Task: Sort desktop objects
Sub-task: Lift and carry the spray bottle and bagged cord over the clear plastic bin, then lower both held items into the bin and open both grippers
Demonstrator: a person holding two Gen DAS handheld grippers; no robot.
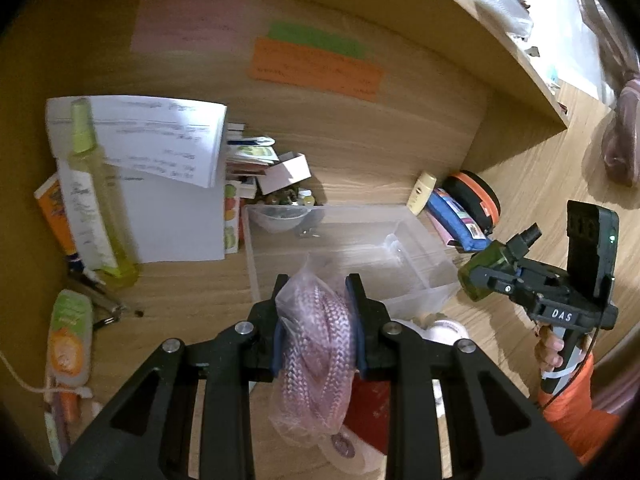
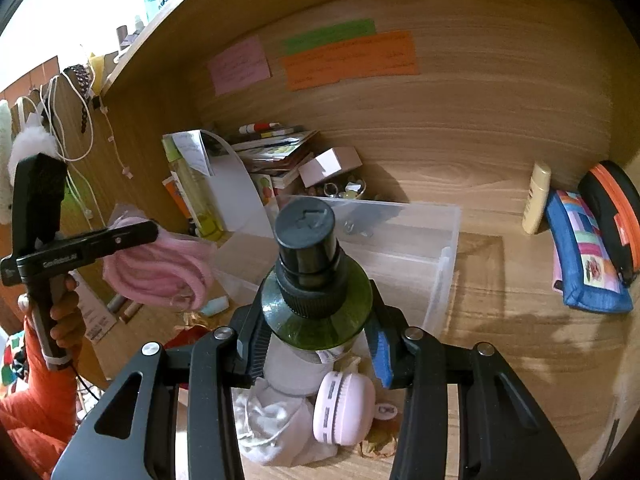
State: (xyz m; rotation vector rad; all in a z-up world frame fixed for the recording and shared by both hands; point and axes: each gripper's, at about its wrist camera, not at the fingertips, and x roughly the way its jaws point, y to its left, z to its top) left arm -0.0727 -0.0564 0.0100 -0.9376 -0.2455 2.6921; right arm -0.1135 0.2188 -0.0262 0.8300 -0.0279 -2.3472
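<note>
My left gripper (image 1: 316, 312) is shut on a clear plastic bag of coiled pink braided cord (image 1: 312, 356), held above the desk just in front of a clear plastic bin (image 1: 420, 240). From the right wrist view the same bag of pink cord (image 2: 160, 272) hangs at the left in that gripper. My right gripper (image 2: 318, 340) is shut on a dark green bottle (image 2: 316, 308) with a black cap, upright between its pads, in front of the clear bin (image 2: 440, 240). In the left wrist view, that green bottle (image 1: 480, 276) shows at the right in the right gripper (image 1: 484, 280).
A tall yellow-green spray bottle (image 1: 92, 192), papers and books stand at the back left. A cream tube (image 1: 420, 192), blue pouch (image 1: 456, 220) and black-orange case (image 1: 480, 196) lie at the right. Pink headphones (image 2: 344, 408) and white cloth (image 2: 276, 428) lie below the bottle. A hand in an orange sleeve (image 1: 572, 412) holds each gripper.
</note>
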